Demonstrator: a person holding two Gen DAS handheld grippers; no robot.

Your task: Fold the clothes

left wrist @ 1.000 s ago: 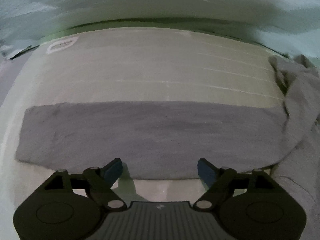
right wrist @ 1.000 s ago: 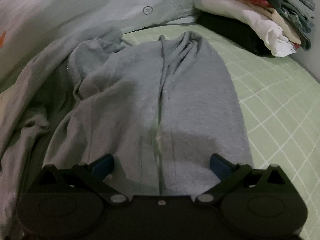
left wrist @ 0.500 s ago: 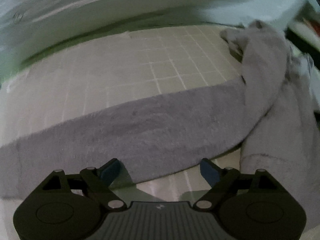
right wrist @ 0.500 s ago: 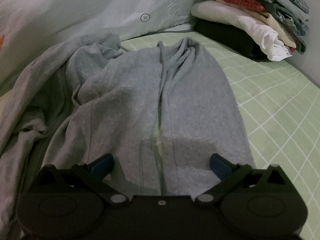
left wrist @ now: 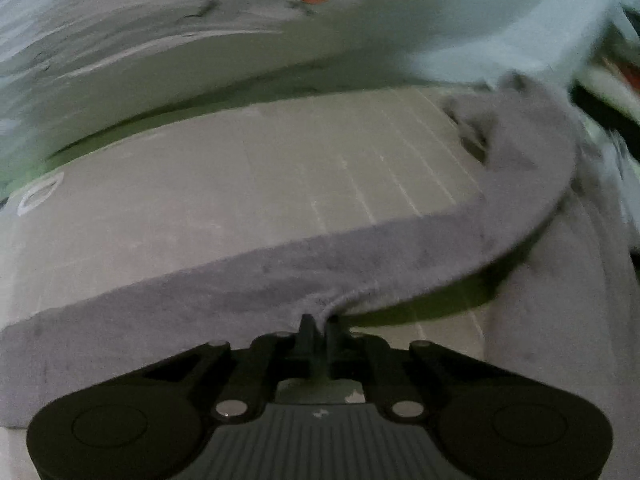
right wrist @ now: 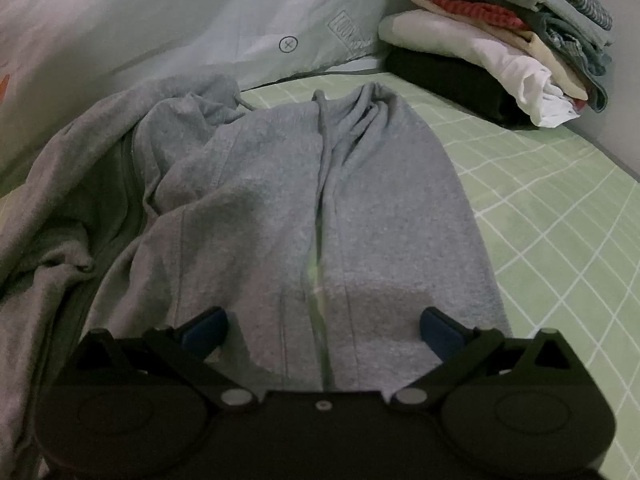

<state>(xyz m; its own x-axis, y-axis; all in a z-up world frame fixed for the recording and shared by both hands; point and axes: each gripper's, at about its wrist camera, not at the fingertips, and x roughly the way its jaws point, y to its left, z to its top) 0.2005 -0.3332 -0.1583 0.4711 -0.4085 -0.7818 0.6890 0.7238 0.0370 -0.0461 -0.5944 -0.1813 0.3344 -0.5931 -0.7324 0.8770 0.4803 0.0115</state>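
While your left gripper (left wrist: 319, 322) had just been closing, its jaws clenched on near edge of grey sleeve (left wrist: 360, 256), cloth puckered at pinch point. Sleeve ran as long flat band across checked sheet (left wrist: 280, 184), curving up right toward bunched garment body. Your right gripper (right wrist: 322, 326) hung released, jaws wide, over hem of grey hoodie (right wrist: 280, 208); hoodie lay spread ahead, front split down middle, left side rumpled. Folded clothes stack (right wrist: 500, 52) far right.
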